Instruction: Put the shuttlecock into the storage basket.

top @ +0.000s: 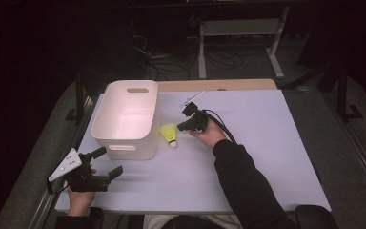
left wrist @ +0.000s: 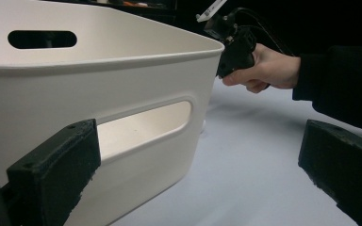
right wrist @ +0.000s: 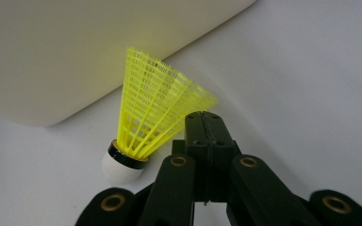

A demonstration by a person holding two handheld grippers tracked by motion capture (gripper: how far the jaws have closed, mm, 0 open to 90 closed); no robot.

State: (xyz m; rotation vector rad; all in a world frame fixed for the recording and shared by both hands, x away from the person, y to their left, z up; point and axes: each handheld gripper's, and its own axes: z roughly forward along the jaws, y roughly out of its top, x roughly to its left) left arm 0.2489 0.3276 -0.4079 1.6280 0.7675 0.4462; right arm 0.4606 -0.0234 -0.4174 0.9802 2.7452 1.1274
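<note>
A yellow shuttlecock point(top: 169, 133) with a white cork lies on the white table point(top: 267, 157), just right of a white plastic bin point(top: 124, 143). My right gripper point(top: 181, 127) is shut, and its tips rest against the rim of the mesh skirt. In the right gripper view the jaws point(right wrist: 202, 117) are pressed flat together in front of the shuttlecock point(right wrist: 155, 103); I cannot tell whether any mesh is pinched. My left gripper point(top: 110, 161) stands open near the front left corner, aimed at the bin point(left wrist: 122, 70), with nothing between its jaws point(left wrist: 198, 165).
The bin looks empty and has handle slots in its end walls. The person's right hand point(left wrist: 264, 68) shows past the bin's corner. A wooden strip runs along the table's far edge, with dark floor, cables and a metal frame beyond it.
</note>
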